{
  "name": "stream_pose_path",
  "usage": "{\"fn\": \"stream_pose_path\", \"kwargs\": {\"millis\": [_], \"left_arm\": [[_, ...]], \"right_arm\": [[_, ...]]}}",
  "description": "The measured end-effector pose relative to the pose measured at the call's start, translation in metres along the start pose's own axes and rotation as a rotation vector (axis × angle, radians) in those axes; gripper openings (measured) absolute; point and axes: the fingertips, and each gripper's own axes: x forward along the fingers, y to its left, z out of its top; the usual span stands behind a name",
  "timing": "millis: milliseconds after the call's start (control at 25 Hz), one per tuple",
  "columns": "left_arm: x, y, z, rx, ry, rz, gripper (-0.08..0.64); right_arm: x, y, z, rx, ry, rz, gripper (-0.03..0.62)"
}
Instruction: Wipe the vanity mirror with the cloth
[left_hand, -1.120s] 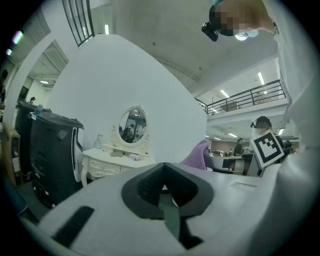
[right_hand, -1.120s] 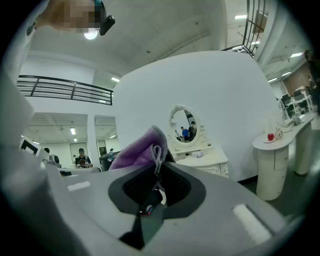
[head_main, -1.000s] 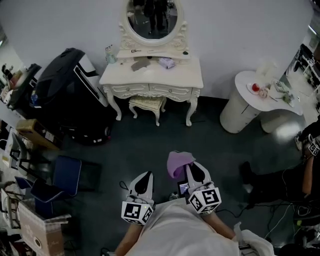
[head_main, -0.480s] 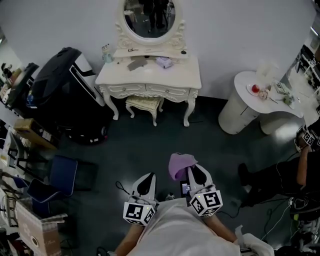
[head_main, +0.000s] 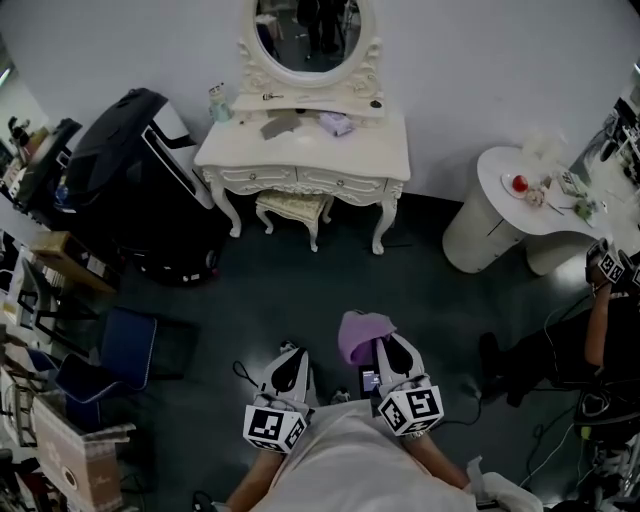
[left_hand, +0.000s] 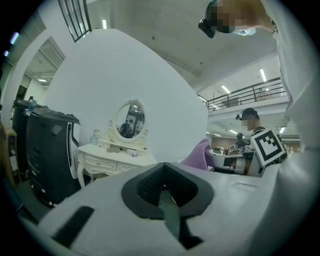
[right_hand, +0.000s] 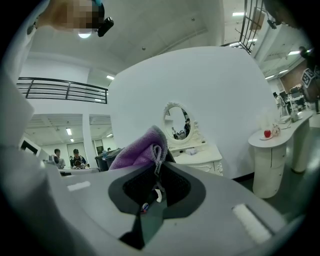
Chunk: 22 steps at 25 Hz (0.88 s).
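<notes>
- One wide stretch of dark floor (head_main: 300, 290) lies between the person and the work. Both grippers are held low by the body, well apart from the furniture at the far wall.
- Against that wall stands the white dressing table (head_main: 375, 152), with a small stool (head_main: 293, 207) tucked between its front legs. The stool looks likely to catch a foot or keep the person back, which would force a long, unsteady reach.
- Rising from the back of the table is the oval vanity mirror (head_main: 308, 30), upright in a carved frame. Nothing touches it, so I judge that the wiping has not begun.
- The right gripper (head_main: 388, 350) has its fingers clenched on the purple cloth (head_main: 362, 333), which bunches above and ahead of the tips. The right gripper view shows only a fold caught between the fingers, with the bulk hanging free. So thin a bite may slip out once the cloth is pressed and dragged on glass. A hard fingertip could then meet the mirror.
- The left gripper (head_main: 292, 358) has its fingers closed together on nothing, and it sits beside the right gripper.
- On the ledge below the mirror stand a small bottle (head_main: 217, 103) and some loose items (head_main: 335, 124). A low sweep of the cloth or gripper would probably knock them over.
</notes>
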Motion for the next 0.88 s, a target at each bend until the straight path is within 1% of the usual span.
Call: {"fn": "stream_pose_path", "kwargs": {"millis": [200,280,520,640,760,880], "left_arm": [[0.023,0.028,0.006,-0.003,-0.007,-0.003,0.0],[0.038,0.045,0.012,-0.011,-0.015,-0.004,0.0],[0.098,0.109,0.053,-0.014,-0.048,-0.033,0.0],[0.128,0.144,0.073,-0.01,-0.049,-0.06,0.0],[0.153,0.175,0.085,-0.009,-0.04,-0.087,0.0],[0.169,0.206,0.093,-0.004,-0.034,-0.105,0.0]], "right_arm": [[0.04,-0.007,0.003,0.0,0.002,-0.019,0.048],[0.063,-0.008,0.007,-0.001,0.001,-0.025,0.049],[0.14,-0.002,0.03,-0.024,-0.001,-0.03,0.049],[0.181,0.002,0.037,-0.022,0.001,-0.048,0.049],[0.22,0.004,0.04,-0.014,0.01,-0.073,0.049],[0.258,0.012,0.04,-0.005,0.008,-0.08,0.049]]}}
